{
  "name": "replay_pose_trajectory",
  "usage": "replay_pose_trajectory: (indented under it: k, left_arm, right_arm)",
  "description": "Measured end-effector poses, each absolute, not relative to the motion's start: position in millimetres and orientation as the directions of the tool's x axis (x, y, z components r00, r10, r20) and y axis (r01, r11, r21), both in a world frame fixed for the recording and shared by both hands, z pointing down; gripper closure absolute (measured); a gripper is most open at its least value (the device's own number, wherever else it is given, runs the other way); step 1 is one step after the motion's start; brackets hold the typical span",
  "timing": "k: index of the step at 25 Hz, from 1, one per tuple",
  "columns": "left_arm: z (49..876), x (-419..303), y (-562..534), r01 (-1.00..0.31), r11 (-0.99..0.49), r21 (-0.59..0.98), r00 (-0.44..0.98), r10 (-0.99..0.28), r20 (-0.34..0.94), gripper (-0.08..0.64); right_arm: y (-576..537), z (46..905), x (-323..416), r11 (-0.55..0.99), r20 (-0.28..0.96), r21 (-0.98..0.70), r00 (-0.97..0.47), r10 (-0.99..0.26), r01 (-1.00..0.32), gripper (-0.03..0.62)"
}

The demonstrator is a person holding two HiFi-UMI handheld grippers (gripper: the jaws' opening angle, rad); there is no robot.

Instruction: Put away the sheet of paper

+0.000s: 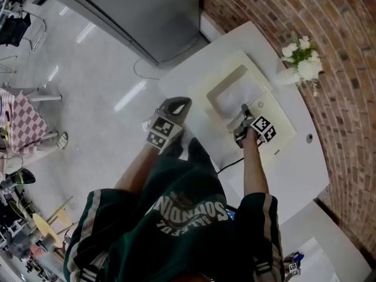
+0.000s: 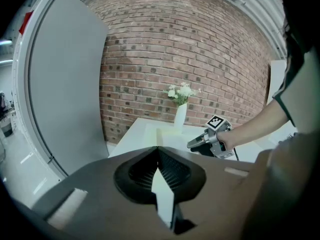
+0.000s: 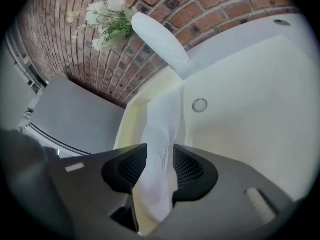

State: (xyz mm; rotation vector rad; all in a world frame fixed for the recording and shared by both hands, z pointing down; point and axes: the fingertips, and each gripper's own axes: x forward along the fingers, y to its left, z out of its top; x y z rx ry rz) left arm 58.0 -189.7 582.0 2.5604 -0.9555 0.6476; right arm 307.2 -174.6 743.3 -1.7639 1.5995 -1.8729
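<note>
Bright even light, glare on floor (image 1: 130, 96), fisheye-warped dark edges

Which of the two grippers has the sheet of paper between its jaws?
The right gripper: its jaws stand apart with the white sheet between them. The left gripper has its jaws together, empty.

Staged studio or lab room, brick wall (image 1: 329, 16), white table (image 1: 305, 169), flower vase (image 1: 301, 60), glossy floor (image 1: 88, 87)

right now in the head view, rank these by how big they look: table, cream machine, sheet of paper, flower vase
1. table
2. cream machine
3. sheet of paper and flower vase look about alike, so I won't rank them.
</note>
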Motion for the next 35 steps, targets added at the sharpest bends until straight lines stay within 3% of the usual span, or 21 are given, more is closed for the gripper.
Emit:
replay_pose_trajectory:
  k: [4, 8, 19, 35]
  left_arm:
    - [578, 63, -188, -0.659, -0.738, 0.149, 0.692, -0.516, 0.505, 0.549]
    - [573, 72, -188, -0.631, -0.761, 0.152, 0.718, -0.499, 0.485, 0.549]
    - [553, 96, -199, -0.551, -0.822, 0.141, 0.784, -0.453, 0.424, 0.549]
    - [525, 119, -217, -0.494, -0.864, 0.097, 0.826, -0.431, 0.362, 0.549]
  right_arm:
    - [-166, 731, 313, -0.426, 0.665, -0.692, -0.287, -0.689, -0.582, 0.48]
    - [-158, 714, 309, -0.386, 0.67, -0.654, -0.262, -0.694, -0.651, 0.591]
    - [-159, 632, 283, -0.144, 0.618, -0.386, -0.14, -0.774, -0.911, 0.592]
    - [-169, 525, 285, -0.023, 0.428, -0.207, -0.069, -0.901, -0.978, 0.592]
